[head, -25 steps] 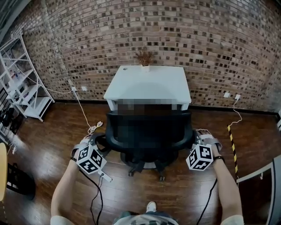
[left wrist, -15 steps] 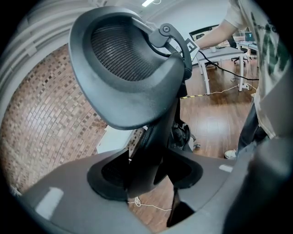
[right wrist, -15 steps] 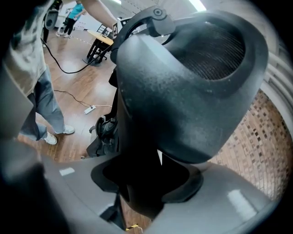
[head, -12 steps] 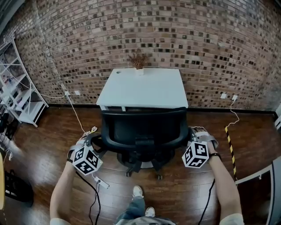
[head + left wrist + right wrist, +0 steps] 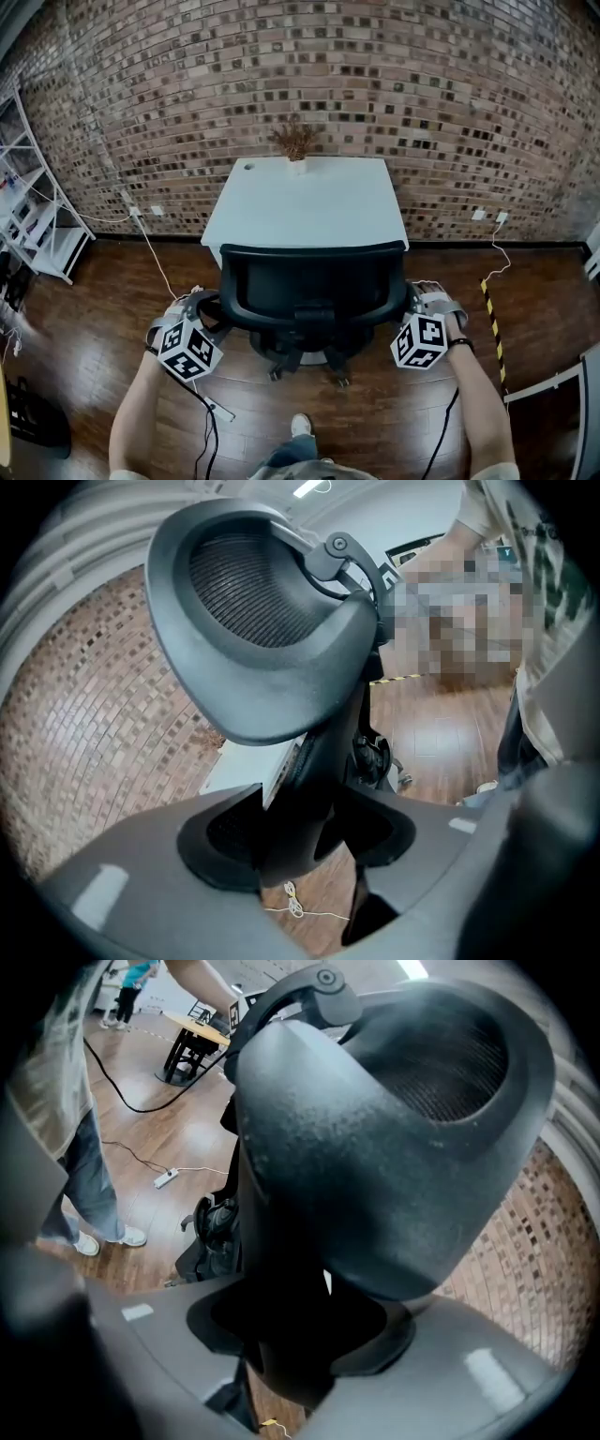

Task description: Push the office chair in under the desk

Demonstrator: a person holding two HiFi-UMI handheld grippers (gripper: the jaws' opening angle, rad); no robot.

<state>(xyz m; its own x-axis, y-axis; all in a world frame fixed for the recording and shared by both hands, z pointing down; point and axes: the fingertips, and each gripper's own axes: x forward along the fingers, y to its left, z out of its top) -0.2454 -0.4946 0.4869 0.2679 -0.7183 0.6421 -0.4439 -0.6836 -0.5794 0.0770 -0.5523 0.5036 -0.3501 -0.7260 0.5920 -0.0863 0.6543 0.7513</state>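
While at desk (image 5: 309, 202), chair (image 5: 309, 286) front deskward.

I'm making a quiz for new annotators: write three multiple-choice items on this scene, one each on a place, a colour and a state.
1. The potted plant stands: A at the desk's back edge; B at its front edge; C on the office chair.
2. The desk top is: A black; B white; C red.
3. The right gripper is: A open, touching nothing; B closed on the chair's armrest support; C closed on the plant.
A, it sits at the far side; B, white surface; B, the support fills its jaws.
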